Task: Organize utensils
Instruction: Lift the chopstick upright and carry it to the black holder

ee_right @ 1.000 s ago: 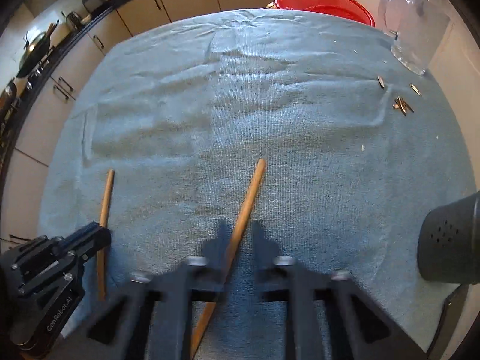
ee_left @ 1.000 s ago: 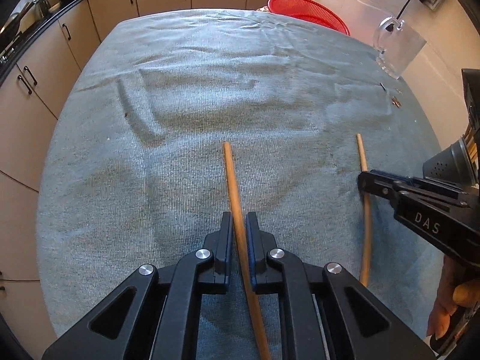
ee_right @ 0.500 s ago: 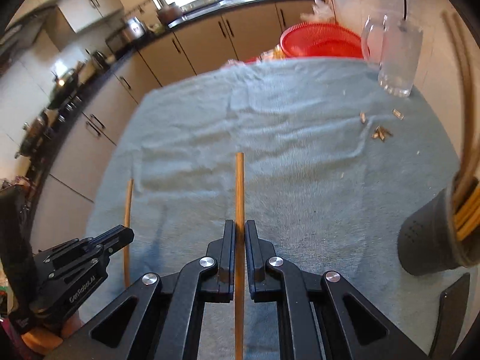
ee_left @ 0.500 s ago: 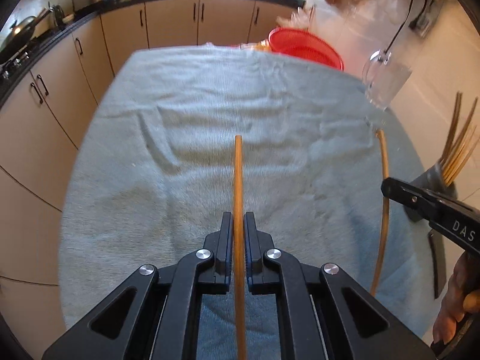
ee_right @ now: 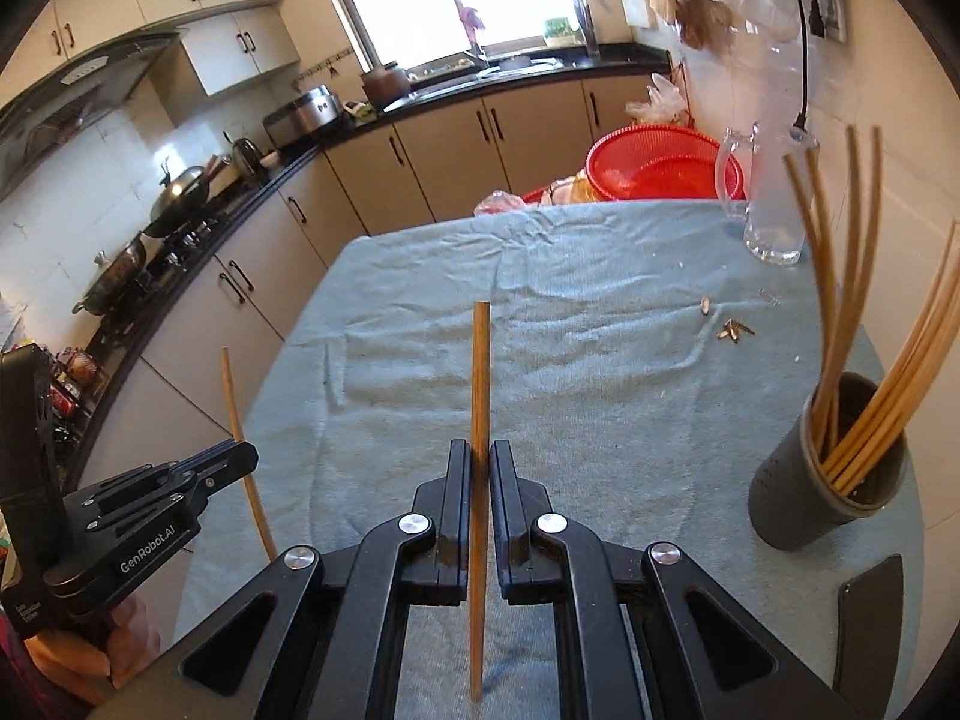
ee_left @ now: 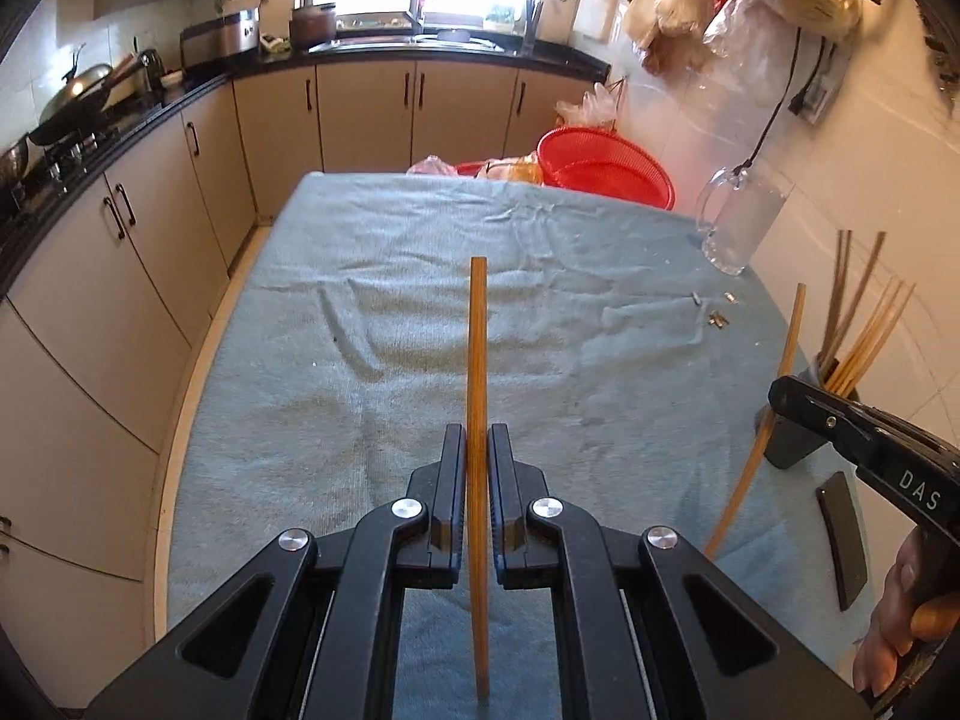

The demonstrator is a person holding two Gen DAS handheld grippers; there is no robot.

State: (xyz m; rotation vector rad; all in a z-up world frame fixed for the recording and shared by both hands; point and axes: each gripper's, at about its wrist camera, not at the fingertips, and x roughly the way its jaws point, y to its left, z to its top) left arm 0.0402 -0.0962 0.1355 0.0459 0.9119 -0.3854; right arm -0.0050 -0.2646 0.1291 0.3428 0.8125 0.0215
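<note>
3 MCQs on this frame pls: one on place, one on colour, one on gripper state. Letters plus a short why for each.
1. Where does the dark holder with the chopsticks stand?
A. On the towel, on the right-hand side in the right wrist view
B. On the black counter by the window
C. Inside the red basket

2. What colour is the basket beyond the far end of the table?
A. Blue
B. Red
C. White

3. What is the state of the two grippers?
A. Both open and empty
B. Only the left holds something
C. Each is shut on one chopstick

Answers:
1 A: the holder sits on the blue-grey towel, to the right of the right gripper.
2 B: its mesh is bright red.
3 C: the left gripper clamps the left chopstick; the right gripper clamps the right chopstick.
</note>
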